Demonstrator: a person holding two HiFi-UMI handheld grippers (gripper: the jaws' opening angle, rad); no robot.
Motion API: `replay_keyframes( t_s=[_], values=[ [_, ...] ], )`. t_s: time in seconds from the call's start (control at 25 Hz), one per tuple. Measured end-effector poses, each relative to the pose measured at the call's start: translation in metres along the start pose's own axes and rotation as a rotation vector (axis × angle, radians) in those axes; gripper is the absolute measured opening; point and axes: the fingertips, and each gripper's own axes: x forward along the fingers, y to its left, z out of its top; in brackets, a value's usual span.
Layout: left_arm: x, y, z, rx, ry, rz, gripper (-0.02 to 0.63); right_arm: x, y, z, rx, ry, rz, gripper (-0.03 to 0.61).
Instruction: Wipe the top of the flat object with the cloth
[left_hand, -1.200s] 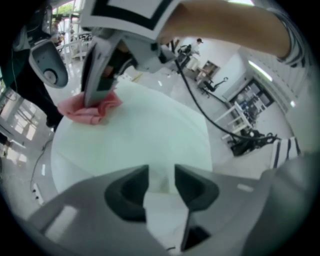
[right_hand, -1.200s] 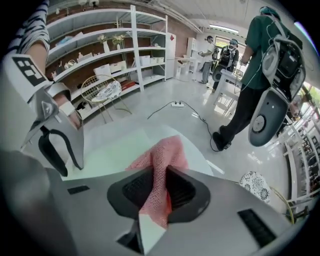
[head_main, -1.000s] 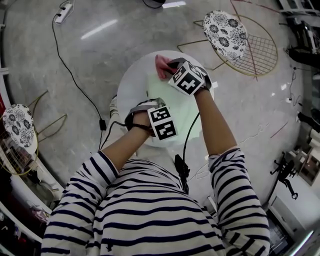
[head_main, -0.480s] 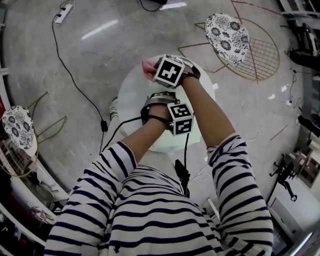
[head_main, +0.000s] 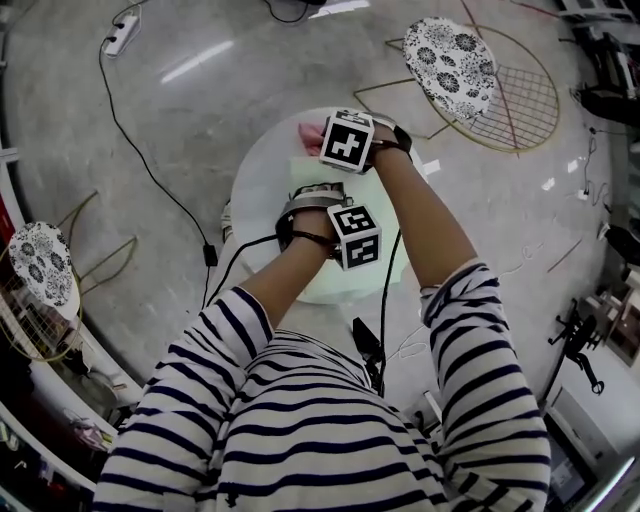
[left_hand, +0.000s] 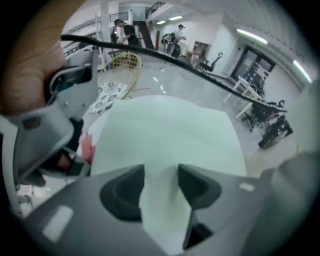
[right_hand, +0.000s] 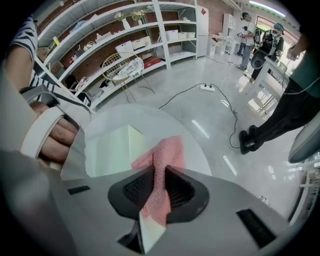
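Wiping is judged to be about to start; no stroke across the surface can yet be confirmed.

Item: pink cloth (right_hand: 163, 159), clamped between the closed jaws of the right gripper (right_hand: 159, 175) and held at the far corner of the flat object; contact cannot be told.

Item: pale green flat object (left_hand: 165, 132), laid on the round white table (head_main: 258, 185). Its near edge is seen between the jaws of the left gripper (left_hand: 161, 176), which stand apart and have just been opening; nothing is pinched.

Next move, as judged: the cloth is to be pressed down and drawn across the top, with the sheet steadied against sliding.

Containers: none noted on the table.
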Motion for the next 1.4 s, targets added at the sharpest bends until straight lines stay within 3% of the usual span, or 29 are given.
replay_keyframes(
  t_s=[0.24,0.32,0.6,0.76,0.88,0.96,1.12,1.24,1.4],
  values=[
    [0.002,0.000,0.002,-0.033,0.002,-0.007,0.213,-0.008,-0.014,-0.051,0.039,0.046,-0.044,0.061],
    [0.002,0.001,0.002,-0.050,0.004,-0.013,0.209,-0.012,-0.018,-0.074,0.095,0.076,-0.057,0.061],
    [0.003,-0.003,0.001,-0.040,0.029,-0.028,0.202,-0.019,-0.015,-0.131,0.302,0.040,-0.054,0.061],
    [0.004,-0.002,0.000,-0.033,0.038,-0.023,0.202,-0.033,-0.037,-0.158,0.383,-0.026,-0.184,0.061],
    [0.004,-0.003,-0.001,-0.023,0.047,-0.021,0.202,-0.035,-0.026,-0.185,0.479,-0.018,-0.188,0.061],
    [0.005,-0.004,-0.002,-0.018,0.054,-0.018,0.202,-0.037,-0.021,-0.193,0.469,-0.030,-0.212,0.061],
    [0.007,-0.003,-0.003,-0.011,0.068,-0.006,0.204,-0.032,0.006,-0.194,0.436,-0.057,-0.167,0.061],
    [0.008,-0.002,-0.003,-0.015,0.074,-0.002,0.204,-0.036,0.011,-0.189,0.370,-0.087,-0.201,0.061],
    [0.009,-0.002,-0.003,-0.018,0.083,0.002,0.204,-0.038,0.030,-0.195,0.343,-0.068,-0.206,0.061]
  ],
)
